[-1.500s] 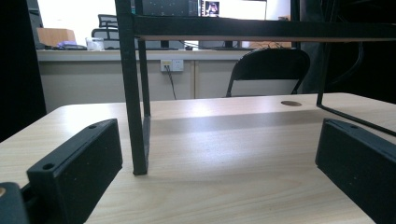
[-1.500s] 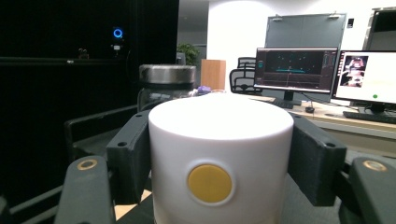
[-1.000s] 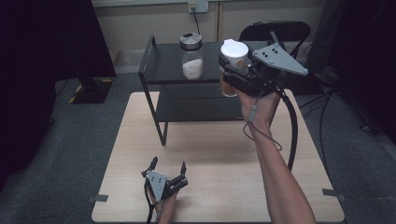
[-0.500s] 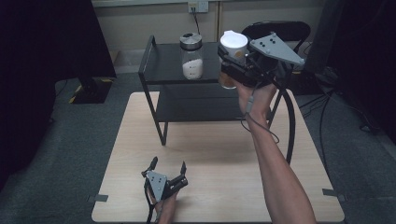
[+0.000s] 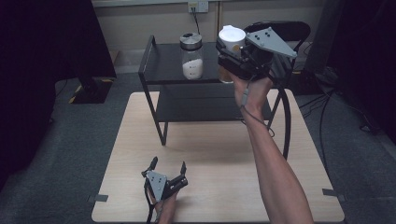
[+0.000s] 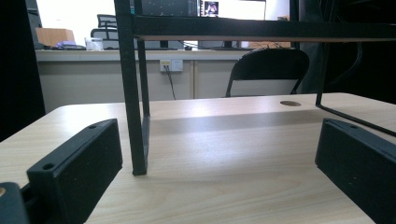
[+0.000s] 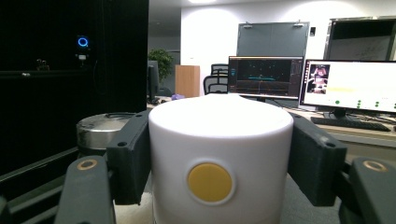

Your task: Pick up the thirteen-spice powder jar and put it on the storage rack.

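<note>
A light wooden table [image 5: 219, 154] carries a black two-tier shelf [image 5: 163, 70], whose top tier bears a glass jar [image 5: 192, 56].

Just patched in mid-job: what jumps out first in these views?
The right gripper, raised over the black shelf's top right, is clamped on a white-lidded jar with a yellow dot. A glass jar of white powder stands mid-shelf, and the left gripper rests open on the wooden table near the front edge.

My right arm [image 5: 275, 158] reaches far forward and up, wrist bent back, with my right gripper [image 5: 229, 58] raised high and its jaws clamped shut on a load. My left gripper [image 5: 168, 175] rests low and near me, jaws spread wide apart.
</note>
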The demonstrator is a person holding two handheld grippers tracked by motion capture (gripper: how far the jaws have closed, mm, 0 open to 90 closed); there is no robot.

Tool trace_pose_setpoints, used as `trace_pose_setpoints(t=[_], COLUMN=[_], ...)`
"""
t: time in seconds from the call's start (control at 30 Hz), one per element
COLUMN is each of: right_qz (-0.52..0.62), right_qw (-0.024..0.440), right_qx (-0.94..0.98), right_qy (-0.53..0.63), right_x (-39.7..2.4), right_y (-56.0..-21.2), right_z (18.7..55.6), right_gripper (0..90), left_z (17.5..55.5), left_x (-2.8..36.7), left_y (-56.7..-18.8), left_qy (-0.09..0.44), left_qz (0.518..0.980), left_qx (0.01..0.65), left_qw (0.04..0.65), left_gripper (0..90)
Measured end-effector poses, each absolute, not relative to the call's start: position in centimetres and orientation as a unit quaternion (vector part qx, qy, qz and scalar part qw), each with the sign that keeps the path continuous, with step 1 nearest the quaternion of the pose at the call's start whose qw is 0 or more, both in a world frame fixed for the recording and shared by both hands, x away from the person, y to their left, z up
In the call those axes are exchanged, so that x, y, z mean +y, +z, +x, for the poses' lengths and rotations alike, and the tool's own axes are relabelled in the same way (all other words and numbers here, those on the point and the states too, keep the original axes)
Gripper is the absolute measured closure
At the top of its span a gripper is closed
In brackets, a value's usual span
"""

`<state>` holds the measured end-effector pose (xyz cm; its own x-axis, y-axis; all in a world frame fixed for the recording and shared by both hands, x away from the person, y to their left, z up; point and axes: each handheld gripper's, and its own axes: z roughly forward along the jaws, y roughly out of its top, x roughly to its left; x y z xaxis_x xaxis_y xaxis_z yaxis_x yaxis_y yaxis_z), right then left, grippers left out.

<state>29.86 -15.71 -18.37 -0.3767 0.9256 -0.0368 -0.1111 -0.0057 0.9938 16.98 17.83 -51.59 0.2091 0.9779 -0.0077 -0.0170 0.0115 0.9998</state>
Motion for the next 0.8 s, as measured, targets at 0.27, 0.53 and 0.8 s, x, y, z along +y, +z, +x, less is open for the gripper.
trace_pose_setpoints(t=[0.27,0.53,0.8], right_qz=[0.363,0.365,0.358], right_qw=[0.435,0.443,0.446], right_qx=[0.561,0.560,0.556], right_qy=[0.604,0.597,0.603], right_x=[-14.8,-14.4,-14.4], right_y=[-18.5,-18.5,-19.0], right_z=[30.8,31.6,31.5], right_gripper=[30.9,30.9,30.6], left_z=[17.0,17.0,17.0], left_x=[17.8,17.8,17.9], left_y=[-51.6,-51.6,-51.6], left_qy=[0.447,0.447,0.446], left_qz=[0.543,0.543,0.543], left_qx=[0.442,0.442,0.442], left_qw=[0.557,0.557,0.557], left_gripper=[0.1,0.2,0.2])
